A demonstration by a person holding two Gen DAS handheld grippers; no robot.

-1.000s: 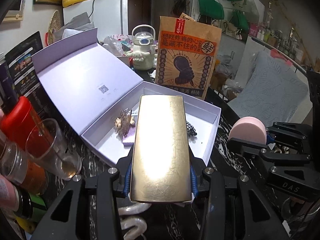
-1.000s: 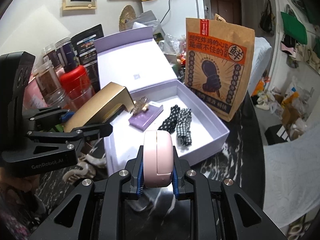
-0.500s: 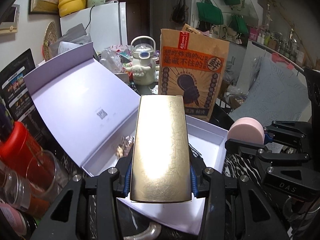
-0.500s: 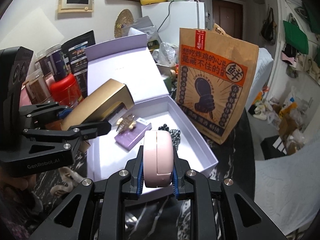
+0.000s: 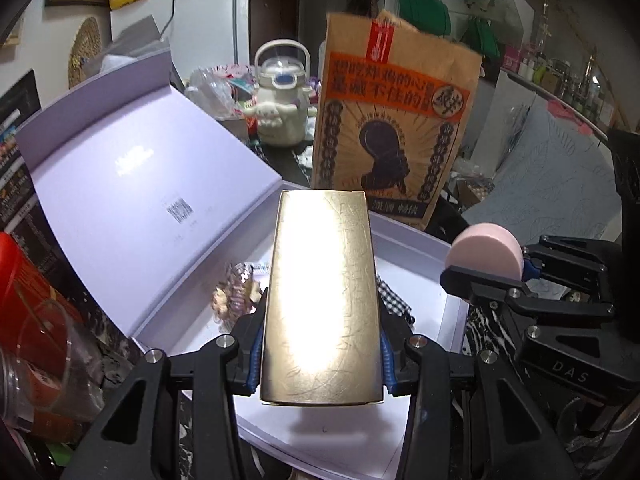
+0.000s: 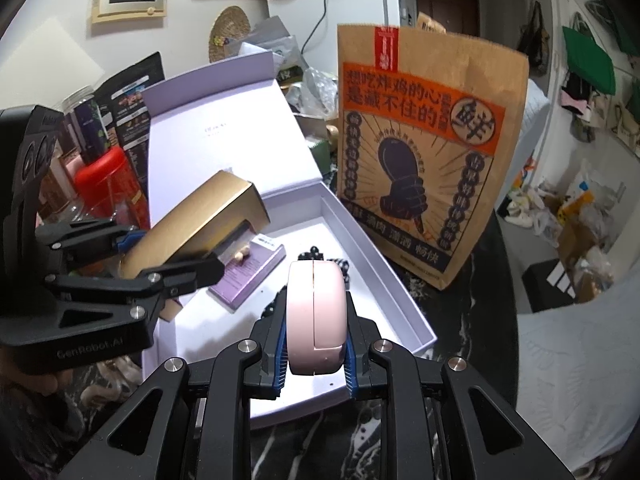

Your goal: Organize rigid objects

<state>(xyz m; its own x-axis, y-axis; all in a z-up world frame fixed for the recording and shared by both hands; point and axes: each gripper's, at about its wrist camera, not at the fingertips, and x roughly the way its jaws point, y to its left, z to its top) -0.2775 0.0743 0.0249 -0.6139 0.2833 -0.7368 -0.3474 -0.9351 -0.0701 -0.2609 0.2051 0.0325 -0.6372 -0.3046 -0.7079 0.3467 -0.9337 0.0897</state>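
My left gripper is shut on a long gold box, held tilted over the open lilac gift box. The same gold box and the left gripper show at the left of the right wrist view. A round pink case stands on edge between the pads of my right gripper, above the gift box's near half. The pink case and right gripper appear at the right of the left wrist view. Inside the box lie a purple card, a small ornament and black-and-white checked pieces.
A brown paper bag stands just behind the box. The box's lid leans open on the left. A red-lidded jar, a clear glass and other jars crowd the left side. A white kettle stands further back.
Both grippers moved forward with their objects, from the box's front edge to over its inside. The paper bag and the lid look nearer now.
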